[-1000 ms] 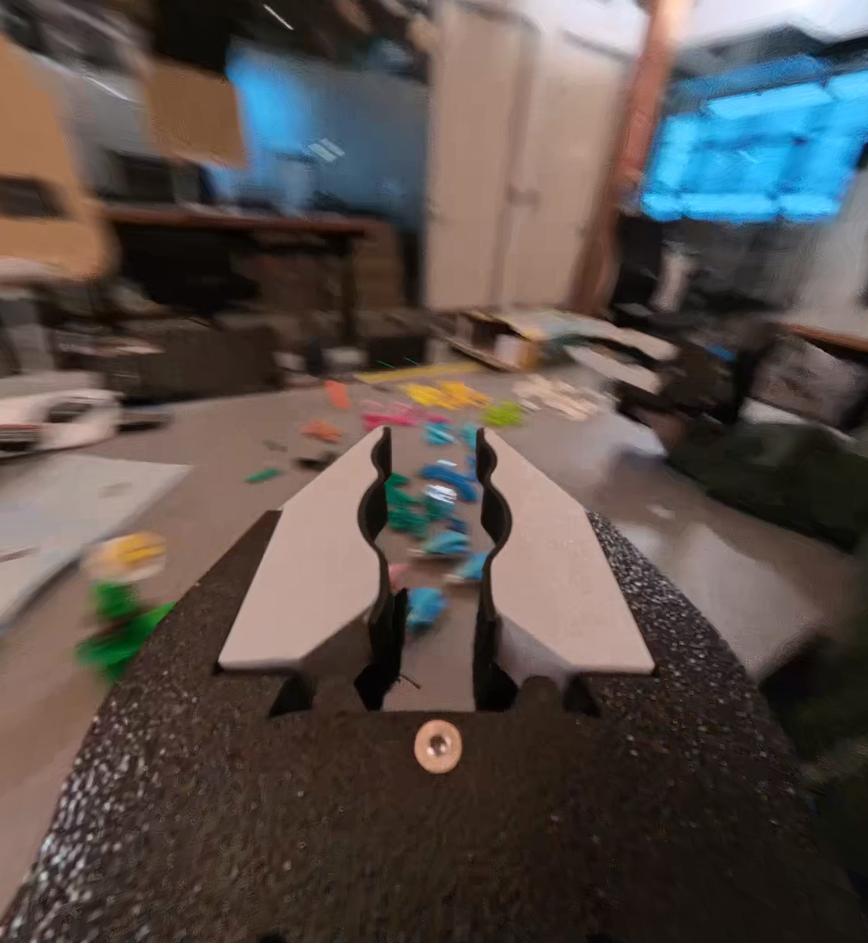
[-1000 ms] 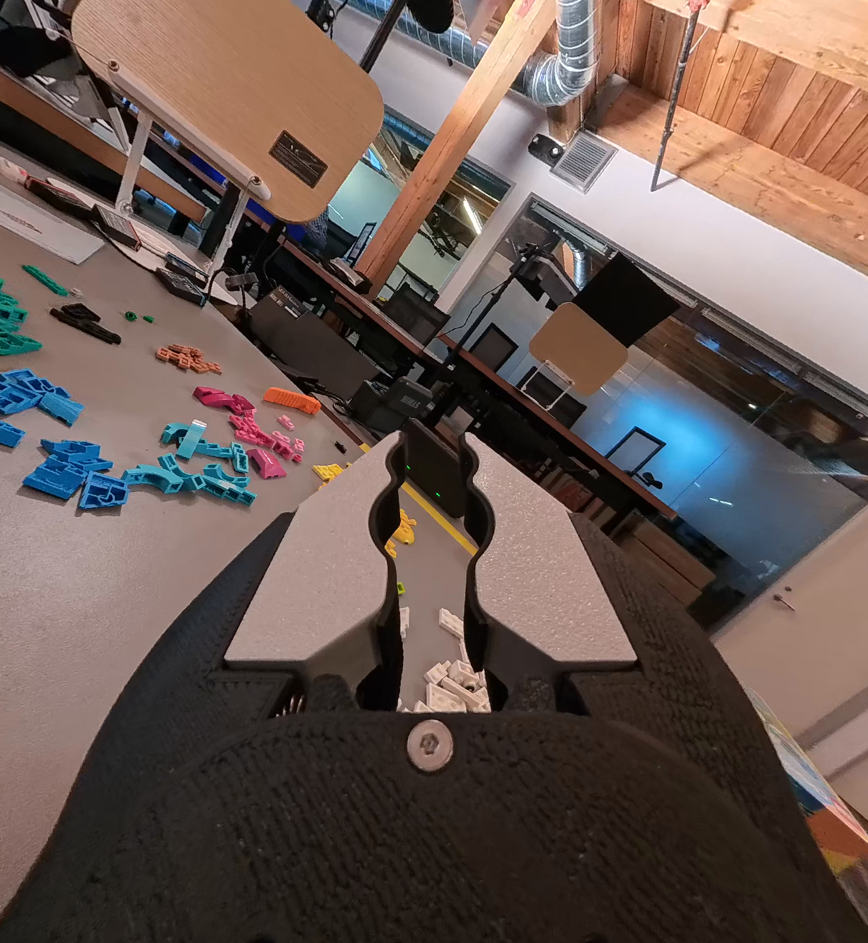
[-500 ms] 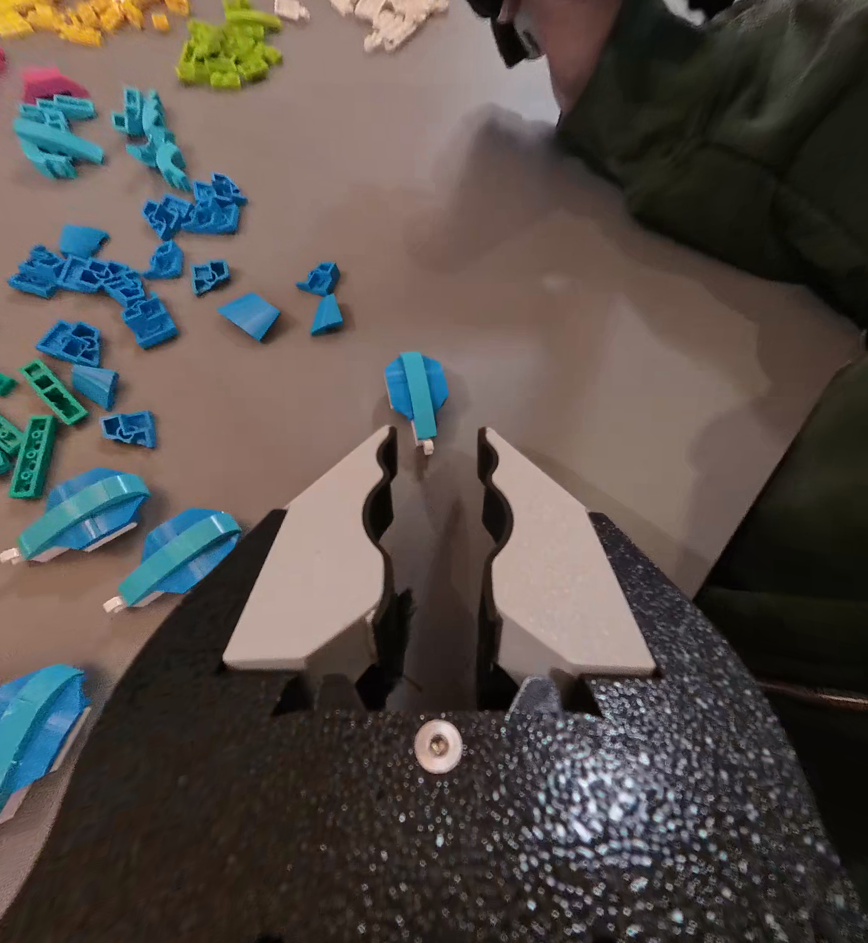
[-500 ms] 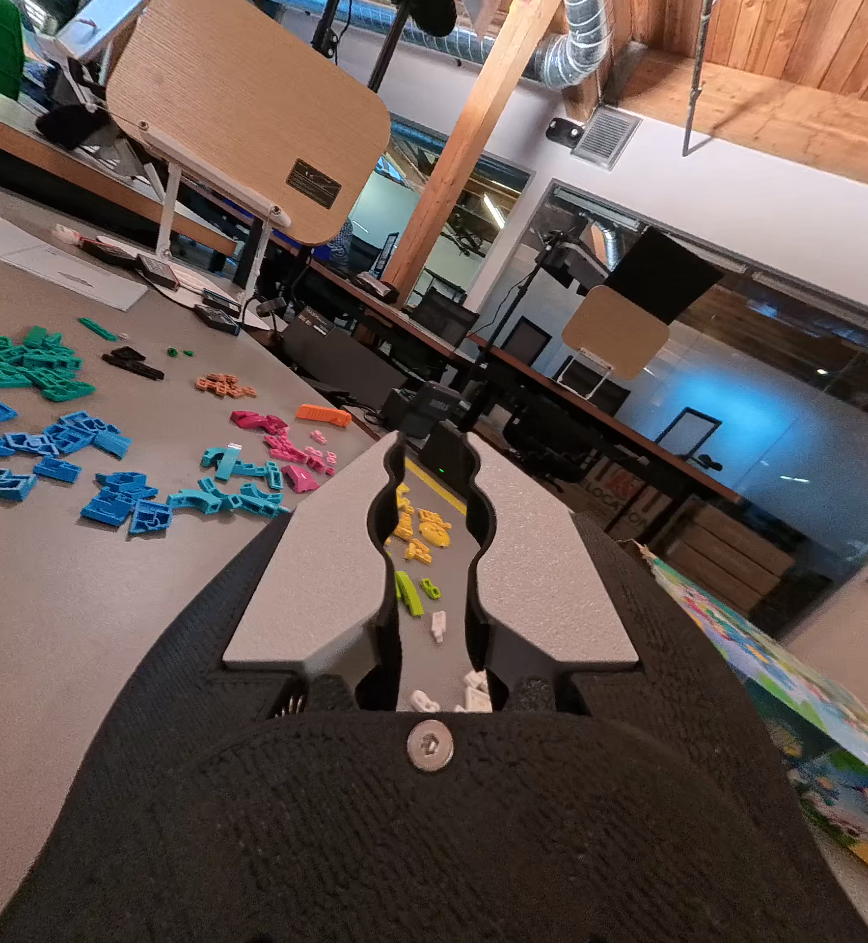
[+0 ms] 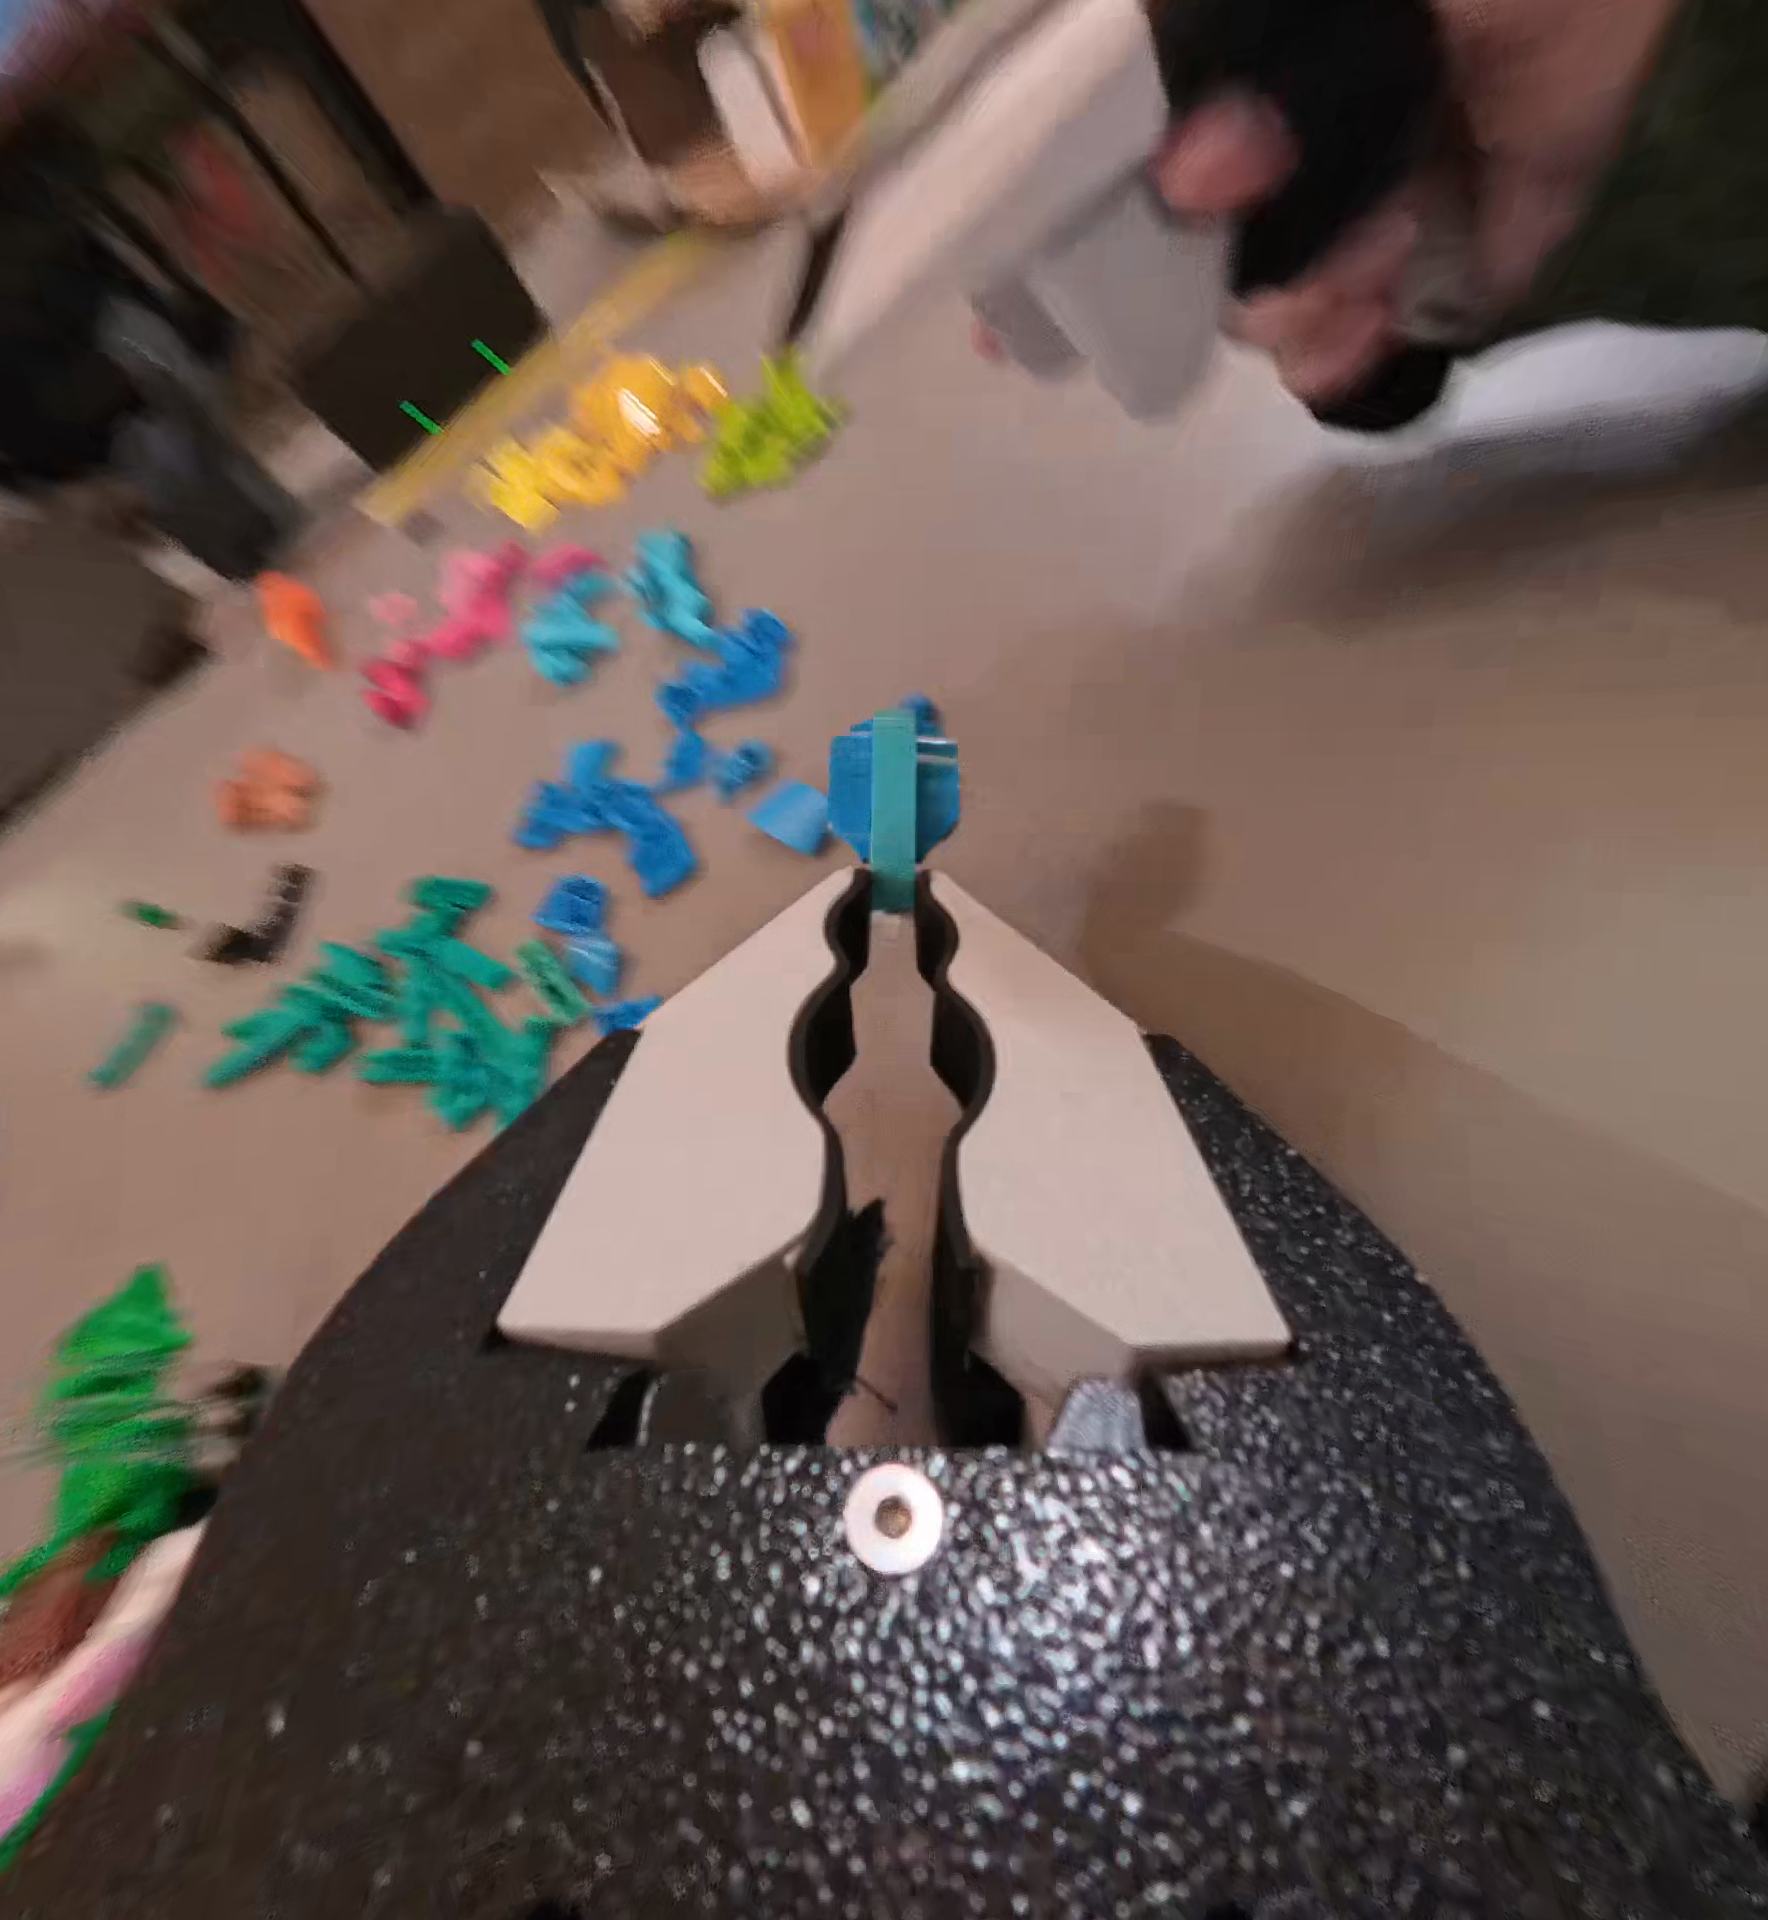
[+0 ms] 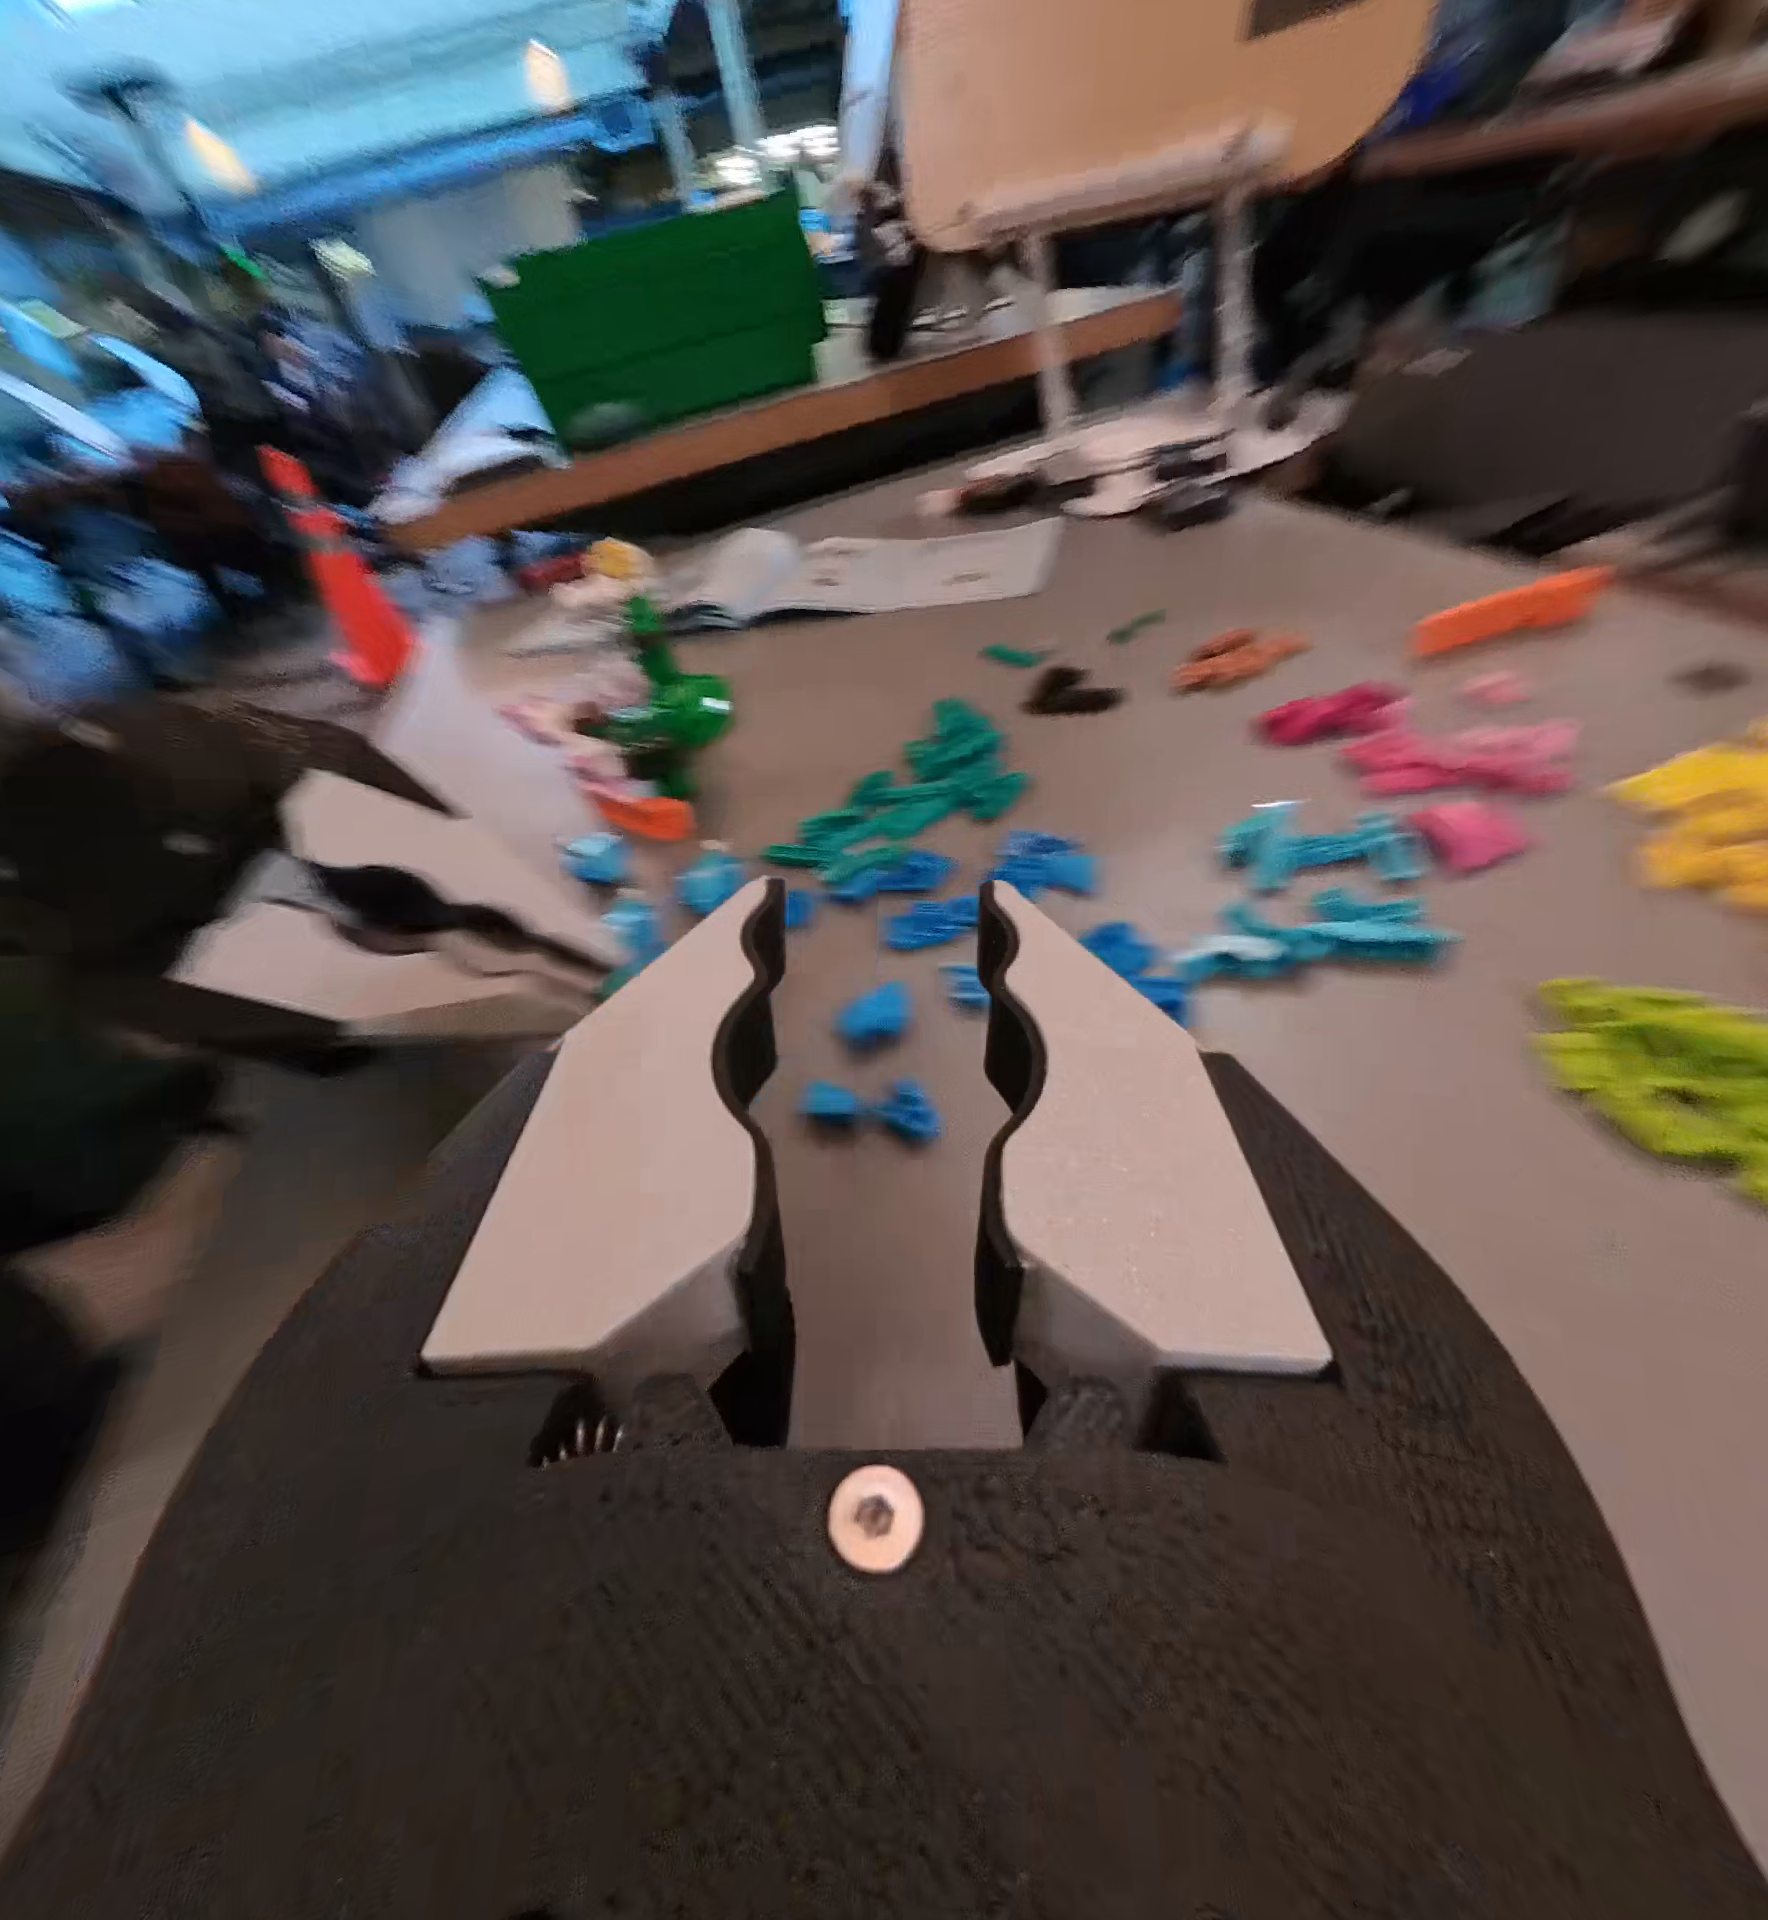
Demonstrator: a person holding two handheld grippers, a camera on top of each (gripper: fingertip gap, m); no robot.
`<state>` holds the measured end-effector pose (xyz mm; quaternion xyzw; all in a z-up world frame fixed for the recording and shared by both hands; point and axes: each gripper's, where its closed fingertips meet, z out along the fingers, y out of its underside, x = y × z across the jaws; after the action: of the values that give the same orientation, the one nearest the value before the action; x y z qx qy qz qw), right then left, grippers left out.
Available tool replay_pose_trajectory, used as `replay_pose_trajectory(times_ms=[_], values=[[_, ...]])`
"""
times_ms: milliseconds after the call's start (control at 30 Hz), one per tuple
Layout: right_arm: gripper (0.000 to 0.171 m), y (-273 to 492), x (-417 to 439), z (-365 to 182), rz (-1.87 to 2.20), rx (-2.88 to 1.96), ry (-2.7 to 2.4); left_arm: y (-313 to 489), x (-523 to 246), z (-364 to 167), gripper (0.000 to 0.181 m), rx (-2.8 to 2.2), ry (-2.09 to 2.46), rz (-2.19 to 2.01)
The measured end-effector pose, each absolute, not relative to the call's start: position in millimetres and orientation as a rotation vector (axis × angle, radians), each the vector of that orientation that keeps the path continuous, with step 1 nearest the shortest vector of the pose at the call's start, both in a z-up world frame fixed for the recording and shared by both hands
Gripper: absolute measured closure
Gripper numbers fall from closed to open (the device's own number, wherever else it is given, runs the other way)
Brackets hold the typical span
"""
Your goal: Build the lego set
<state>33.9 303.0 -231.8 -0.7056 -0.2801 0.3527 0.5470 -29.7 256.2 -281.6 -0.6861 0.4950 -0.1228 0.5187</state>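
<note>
My left gripper (image 5: 890, 896) is shut on a small blue and teal petal assembly (image 5: 895, 795) and holds it above the grey table (image 5: 1275, 831). My right gripper (image 6: 880, 902) is open and empty above loose blue pieces (image 6: 875, 1013). The left gripper also shows in the right wrist view (image 6: 423, 914), at the left. A green stem build (image 6: 667, 707) stands at the back of the table; it also shows in the left wrist view (image 5: 121, 1382), blurred. Both views are blurred by motion.
Sorted piles lie on the table: dark green (image 5: 412, 1023), blue (image 5: 631, 810), pink (image 5: 454, 623), yellow (image 5: 599, 436), lime (image 5: 771, 426). An open instruction booklet (image 6: 890, 571) lies at the back. A hand on the other gripper (image 5: 1223, 197) is at the upper right.
My left gripper has closed on the petal assembly and lifted it off the table. My right gripper has swung down from facing the room to facing the table and pieces.
</note>
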Motion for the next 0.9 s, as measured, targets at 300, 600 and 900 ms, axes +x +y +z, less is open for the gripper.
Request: replay_pose_trajectory(times_ms=[300, 600, 900], values=[[0.149, 255.7, -36.7, -184.7, 1.553, -1.564, -0.606, 260.7, -48.4, -195.9, 0.176, -1.202, 0.976, -0.066], [0.157, 253.4, -52.9, -180.3, 1.579, -1.584, -0.631, 257.6, -49.9, -187.9, 0.175, -1.130, 0.991, -0.044], [0.156, 247.1, -59.9, -183.1, 1.490, -1.663, -0.783, 249.7, -53.1, -190.5, 0.176, -1.029, 1.129, 0.018]])
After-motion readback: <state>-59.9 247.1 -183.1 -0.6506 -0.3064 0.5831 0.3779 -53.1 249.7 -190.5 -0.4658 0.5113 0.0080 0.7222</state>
